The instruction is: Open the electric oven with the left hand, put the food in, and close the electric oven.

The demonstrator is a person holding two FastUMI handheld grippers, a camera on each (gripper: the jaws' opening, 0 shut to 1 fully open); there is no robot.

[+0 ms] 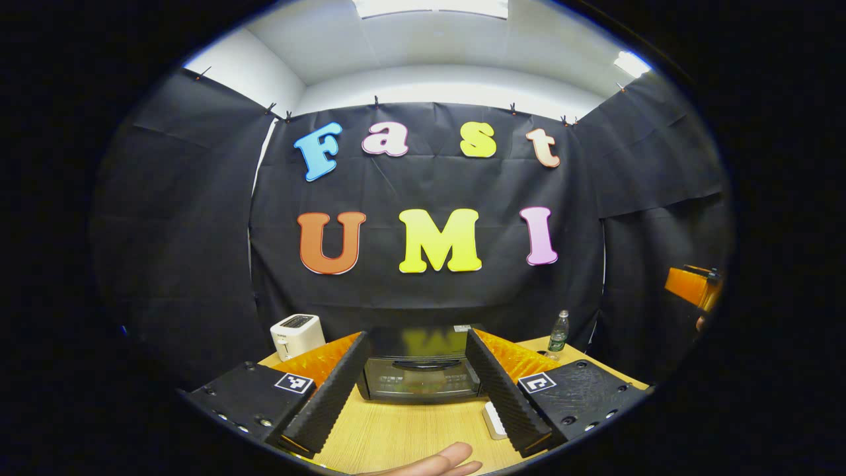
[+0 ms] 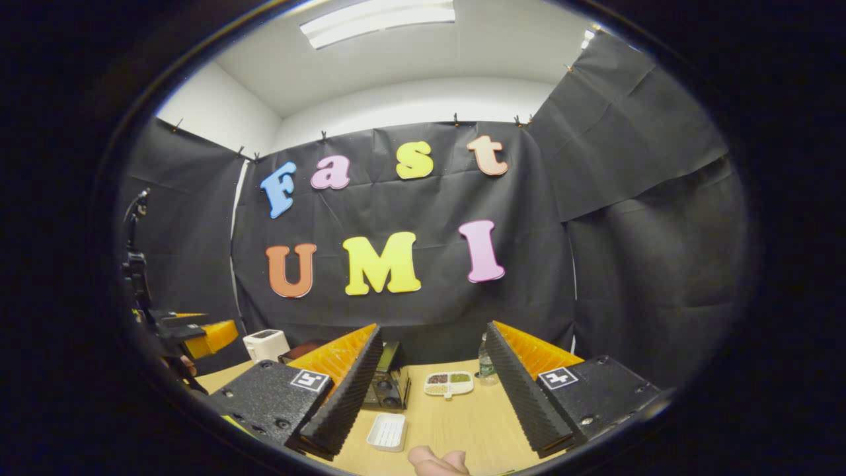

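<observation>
Left gripper view: the left gripper [image 1: 420,390] is wide open and holds nothing. The oven [image 1: 420,370] sits shut on the table [image 1: 410,436], door facing it. Its handle [image 1: 426,363] runs side to side; I think it is stiff, so grab there. The right gripper [image 2: 429,390] is open and empty too, with a small tray [image 2: 386,432] below.
</observation>
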